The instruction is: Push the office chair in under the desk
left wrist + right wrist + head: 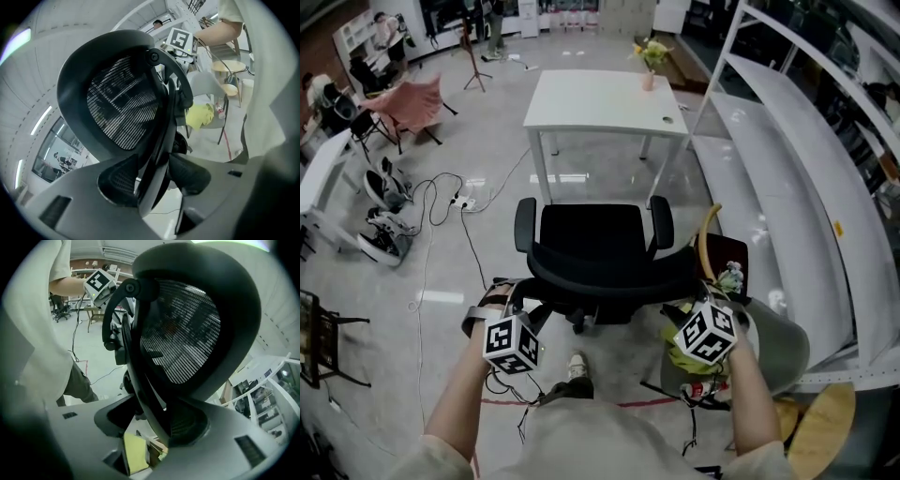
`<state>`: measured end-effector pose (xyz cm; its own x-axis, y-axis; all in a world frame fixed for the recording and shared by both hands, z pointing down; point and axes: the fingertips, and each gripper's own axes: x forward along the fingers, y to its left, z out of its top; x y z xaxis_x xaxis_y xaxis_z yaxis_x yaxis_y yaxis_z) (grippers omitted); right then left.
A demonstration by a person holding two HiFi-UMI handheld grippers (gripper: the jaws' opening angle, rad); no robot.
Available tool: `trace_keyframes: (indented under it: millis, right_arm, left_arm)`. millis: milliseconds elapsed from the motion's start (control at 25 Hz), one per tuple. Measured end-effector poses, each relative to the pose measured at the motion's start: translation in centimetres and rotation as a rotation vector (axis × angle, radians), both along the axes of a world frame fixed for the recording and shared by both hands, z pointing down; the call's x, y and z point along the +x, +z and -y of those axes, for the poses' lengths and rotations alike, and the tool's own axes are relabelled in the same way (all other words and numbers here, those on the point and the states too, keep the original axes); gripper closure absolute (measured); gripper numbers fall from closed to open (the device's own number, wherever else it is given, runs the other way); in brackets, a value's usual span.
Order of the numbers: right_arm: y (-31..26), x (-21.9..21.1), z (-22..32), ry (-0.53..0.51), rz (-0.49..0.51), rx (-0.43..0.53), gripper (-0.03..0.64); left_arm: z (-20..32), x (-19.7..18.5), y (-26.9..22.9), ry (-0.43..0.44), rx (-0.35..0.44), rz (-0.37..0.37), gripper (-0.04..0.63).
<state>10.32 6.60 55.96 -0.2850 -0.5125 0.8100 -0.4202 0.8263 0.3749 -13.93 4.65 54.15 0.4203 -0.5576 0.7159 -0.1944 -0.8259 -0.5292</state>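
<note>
A black office chair (591, 246) stands on the floor between me and the white desk (600, 98), its seat facing the desk and well short of it. My left gripper (530, 317) is at the left edge of the mesh backrest (117, 108), and the right gripper (677, 317) is at the right edge. In the left gripper view the backrest rim runs between the jaws of that gripper (152, 180), with a gap beside one pad. In the right gripper view the rim likewise passes between the jaws of that gripper (154, 420) without being squeezed. Both stand open.
A grey chair (783, 352) holding a yellow-green cloth stands close on my right, with a round wooden stool (820, 422) behind it. White shelving (787, 187) runs along the right. Cables (459, 202) and shoes (384, 239) lie left. A flower vase (649, 75) sits on the desk.
</note>
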Motion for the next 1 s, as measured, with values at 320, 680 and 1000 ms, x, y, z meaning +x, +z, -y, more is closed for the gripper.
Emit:
trace_keyframes:
  millis: [320, 680, 1000]
  right_arm:
    - [0.6, 0.0, 0.4, -0.027, 0.041, -0.035, 0.414]
    - [0.8, -0.8, 1.8, -0.015, 0.050, -0.053, 0.417]
    - [0.8, -0.4, 5.4, 0.002, 0.052, -0.042, 0.411]
  left_arm:
    - [0.4, 0.1, 0.4, -0.008, -0.060, -0.050, 0.407]
    - [2.4, -0.6, 0.6, 0.018, -0.111, -0.068, 0.405]
    - [5.7, -0.2, 0.5, 0.060, -0.113, -0.078, 0.402]
